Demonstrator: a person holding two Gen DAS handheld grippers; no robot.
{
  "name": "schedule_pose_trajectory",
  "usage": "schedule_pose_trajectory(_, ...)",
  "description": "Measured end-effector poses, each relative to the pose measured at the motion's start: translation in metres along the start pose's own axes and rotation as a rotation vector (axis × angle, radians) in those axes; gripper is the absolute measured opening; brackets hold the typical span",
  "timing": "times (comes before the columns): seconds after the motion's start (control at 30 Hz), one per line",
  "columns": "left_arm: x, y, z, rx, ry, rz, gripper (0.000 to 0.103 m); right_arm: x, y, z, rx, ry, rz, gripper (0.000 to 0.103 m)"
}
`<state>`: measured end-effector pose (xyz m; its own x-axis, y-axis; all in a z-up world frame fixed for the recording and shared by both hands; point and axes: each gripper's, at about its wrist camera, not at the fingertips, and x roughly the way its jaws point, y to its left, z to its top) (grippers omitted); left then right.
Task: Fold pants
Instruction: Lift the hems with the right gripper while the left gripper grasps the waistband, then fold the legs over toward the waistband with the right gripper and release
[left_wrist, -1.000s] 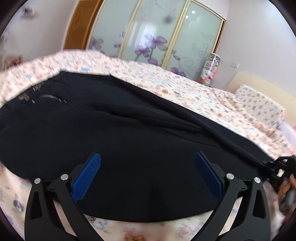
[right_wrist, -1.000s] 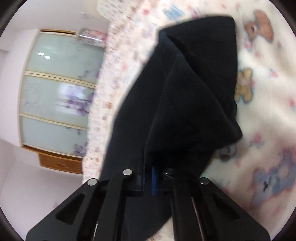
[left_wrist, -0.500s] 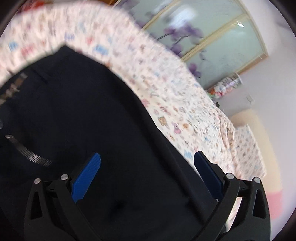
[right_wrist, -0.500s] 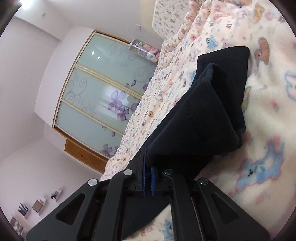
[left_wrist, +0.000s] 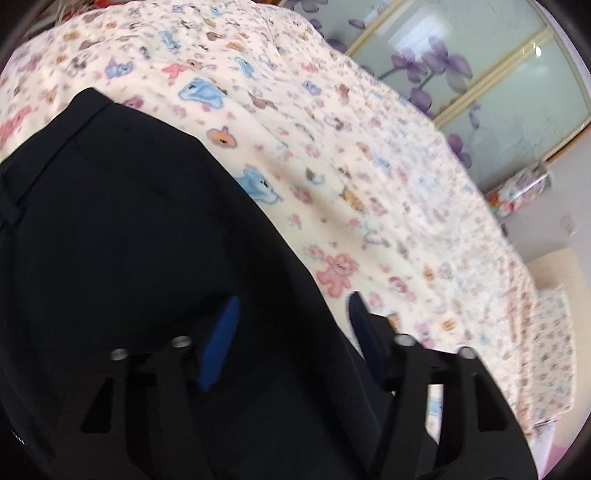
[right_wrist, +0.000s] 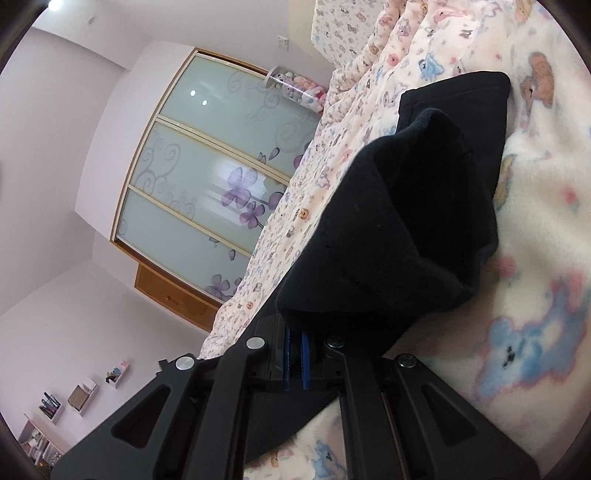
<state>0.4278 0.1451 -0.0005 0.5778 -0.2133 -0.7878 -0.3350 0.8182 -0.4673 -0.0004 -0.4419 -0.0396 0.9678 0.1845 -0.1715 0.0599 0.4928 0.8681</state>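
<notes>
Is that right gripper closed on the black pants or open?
Shut on them. The right gripper has its blue pads nearly together, with the black pants pinched between.

Pants (left_wrist: 122, 258) cut off at left edge, blurred bedspread (left_wrist: 332, 158), shelf items (right_wrist: 79, 397) too small

Frosted floral wardrobe (right_wrist: 207, 192) (lilac walls (right_wrist: 74, 280))

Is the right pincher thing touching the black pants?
Touching. The right wrist view shows the right gripper with its blue pads pinched together on a fold of the black pants, no gap showing.
</notes>
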Motion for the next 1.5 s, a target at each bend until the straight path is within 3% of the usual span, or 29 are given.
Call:
schedule_pose_trajectory(0.07, 0.006, 0.000, -0.002, 0.018, 0.022, -0.022, 0.009, 0.007, 0.003, 0.002, -0.005, 0.001, -0.002, 0.004)
schedule_pose_trajectory(0.1, 0.005, 0.004, -0.004, -0.002, 0.019, -0.052, 0.005, 0.007, 0.003, 0.002, -0.010, 0.001, -0.002, 0.004)
schedule_pose_trajectory(0.27, -0.031, 0.021, -0.021, -0.026, -0.061, -0.083, 0.004, 0.008, 0.006, 0.006, -0.012, -0.006, 0.010, 0.004)
schedule_pose_trajectory(0.43, -0.103, 0.041, -0.048, 0.014, -0.144, -0.150, 0.004, 0.004, 0.020, 0.018, -0.023, -0.009, 0.007, 0.004)
schedule_pose_trajectory(0.5, -0.137, 0.054, -0.060, 0.022, -0.174, -0.189, 0.004, 0.010, 0.028, 0.033, -0.011, 0.007, -0.015, 0.004)
schedule_pose_trajectory(0.63, -0.177, 0.062, -0.067, 0.066, -0.214, -0.170, 0.004, 0.057, 0.036, 0.087, 0.072, 0.102, -0.059, 0.004)
schedule_pose_trajectory(0.73, -0.208, 0.064, -0.079, 0.062, -0.260, -0.207, 0.004, 0.075, 0.067, 0.133, 0.017, 0.062, -0.033, 0.004)
schedule_pose_trajectory(0.8, -0.232, 0.065, -0.104, 0.106, -0.315, -0.230, 0.004, 0.061, 0.094, 0.152, -0.077, -0.012, 0.081, 0.004)
schedule_pose_trajectory(0.87, -0.247, 0.073, -0.133, 0.134, -0.354, -0.244, 0.005, 0.041, 0.101, 0.157, -0.150, -0.057, 0.096, 0.004)
schedule_pose_trajectory(0.93, -0.252, 0.094, -0.170, 0.134, -0.355, -0.268, 0.005, 0.027, 0.074, 0.149, -0.138, -0.038, 0.002, 0.004)
schedule_pose_trajectory(1.03, -0.233, 0.127, -0.216, 0.095, -0.261, -0.274, 0.005, 0.018, 0.009, 0.126, -0.051, 0.045, -0.201, 0.004)
schedule_pose_trajectory(1.1, -0.211, 0.146, -0.243, 0.066, -0.182, -0.257, 0.005, 0.010, -0.030, 0.107, 0.043, 0.083, -0.267, 0.004)
schedule_pose_trajectory(1.17, -0.200, 0.156, -0.253, 0.059, -0.171, -0.235, 0.005, 0.004, -0.049, 0.096, 0.078, 0.080, -0.287, 0.004)
schedule_pose_trajectory(1.33, -0.205, 0.165, -0.258, 0.047, -0.187, -0.253, 0.012, 0.006, -0.052, 0.089, 0.027, 0.070, -0.296, 0.005)
schedule_pose_trajectory(1.4, -0.212, 0.169, -0.258, 0.056, -0.193, -0.246, 0.026, 0.004, -0.055, 0.085, 0.027, 0.074, -0.292, 0.006)
schedule_pose_trajectory(1.47, -0.224, 0.178, -0.254, 0.042, -0.223, -0.233, 0.052, 0.005, -0.054, 0.087, 0.038, 0.082, -0.288, 0.006)
schedule_pose_trajectory(1.5, -0.232, 0.186, -0.248, 0.015, -0.243, -0.222, 0.058, 0.005, -0.054, 0.088, 0.047, 0.093, -0.291, 0.006)
